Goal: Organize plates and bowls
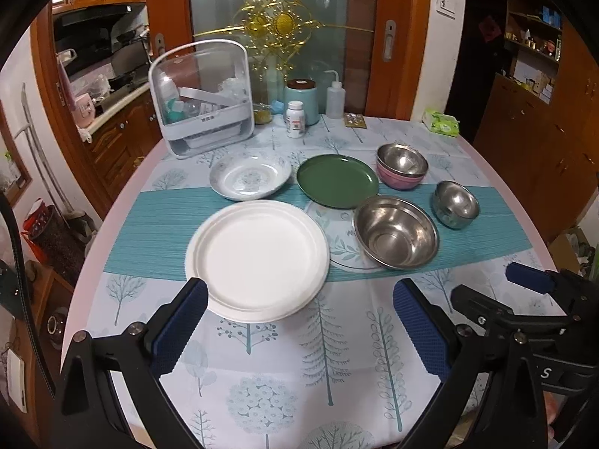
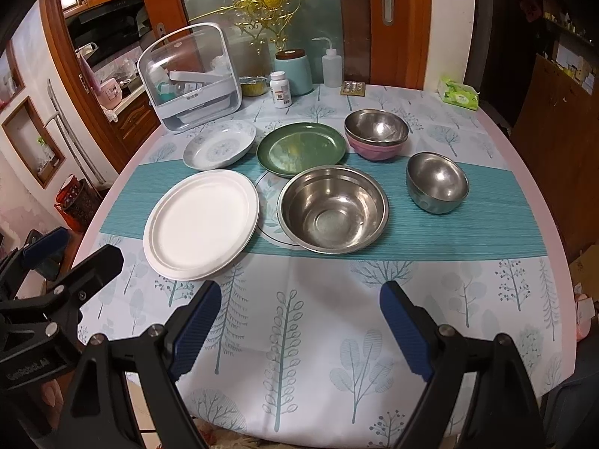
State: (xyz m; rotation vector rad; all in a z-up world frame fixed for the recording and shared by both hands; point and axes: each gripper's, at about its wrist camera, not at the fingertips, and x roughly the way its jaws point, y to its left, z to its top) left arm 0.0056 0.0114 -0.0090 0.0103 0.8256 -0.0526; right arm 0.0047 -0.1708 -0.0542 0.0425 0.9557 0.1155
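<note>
Tree-print tablecloth (image 2: 318, 318), white plate (image 1: 257, 260) just beyond wide left tongs (image 1: 299, 321), right tongs (image 2: 299, 329) equally wide.

Two handheld grippers hover side by side over the near edge of the table (image 2: 337, 336). The left gripper (image 1: 299, 321) and the right gripper (image 2: 295, 321) both have blue-padded fingers spread wide, gripping nothing.
</note>
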